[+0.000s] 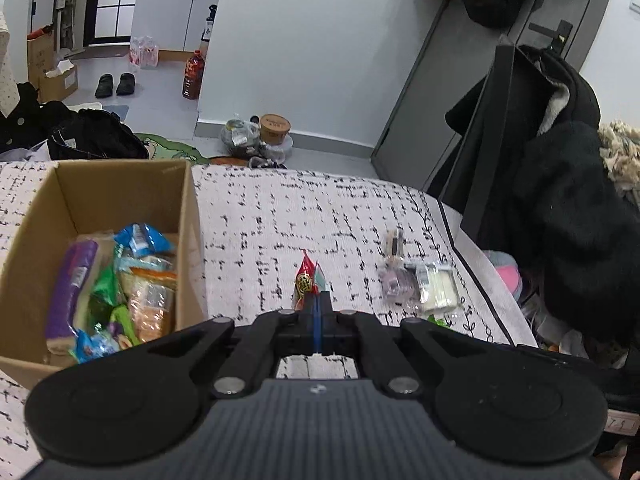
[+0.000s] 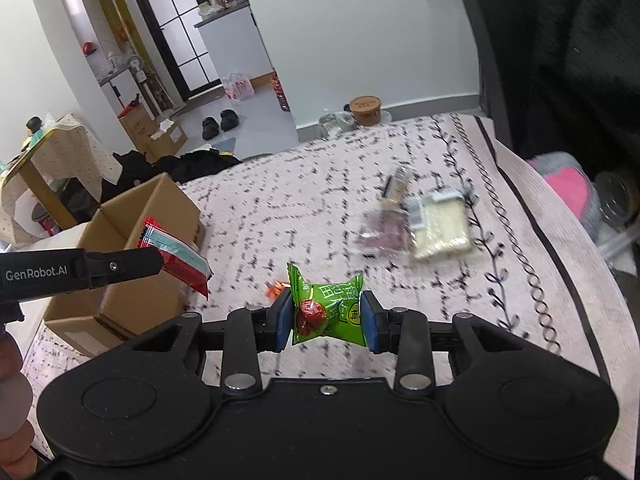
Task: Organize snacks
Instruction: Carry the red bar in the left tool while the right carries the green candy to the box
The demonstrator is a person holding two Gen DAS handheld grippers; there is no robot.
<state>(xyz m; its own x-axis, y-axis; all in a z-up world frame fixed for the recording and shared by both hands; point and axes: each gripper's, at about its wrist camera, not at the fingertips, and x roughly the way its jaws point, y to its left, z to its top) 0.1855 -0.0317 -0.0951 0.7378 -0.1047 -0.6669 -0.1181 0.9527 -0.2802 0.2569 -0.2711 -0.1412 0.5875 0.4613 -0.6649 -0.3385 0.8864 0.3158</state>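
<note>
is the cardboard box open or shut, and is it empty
Open and not empty: the cardboard box has its top open, and the left wrist view looks straight down onto a pile of snack packets covering its bottom.

My right gripper [image 2: 326, 322] pinches a green snack packet [image 2: 326, 312] between its blue pads, above the patterned cloth [image 2: 304, 208]. At left, the left gripper [image 2: 160, 262] clamps a red packet [image 2: 176, 258] over the near edge of the cardboard box [image 2: 168, 208]. Far right on the cloth lie blurred clear-wrapped snacks [image 2: 416, 220].

Pale grey wall [image 1: 304, 40] ahead of me, grey floor [image 1: 160, 92] beyond. Dark grey door [image 1: 460, 92] at right, coats [image 1: 568, 184] hung beside. Black slippers [image 1: 115, 85] near the black-framed glass door [image 2: 176, 28]. Daylight, even.
</note>
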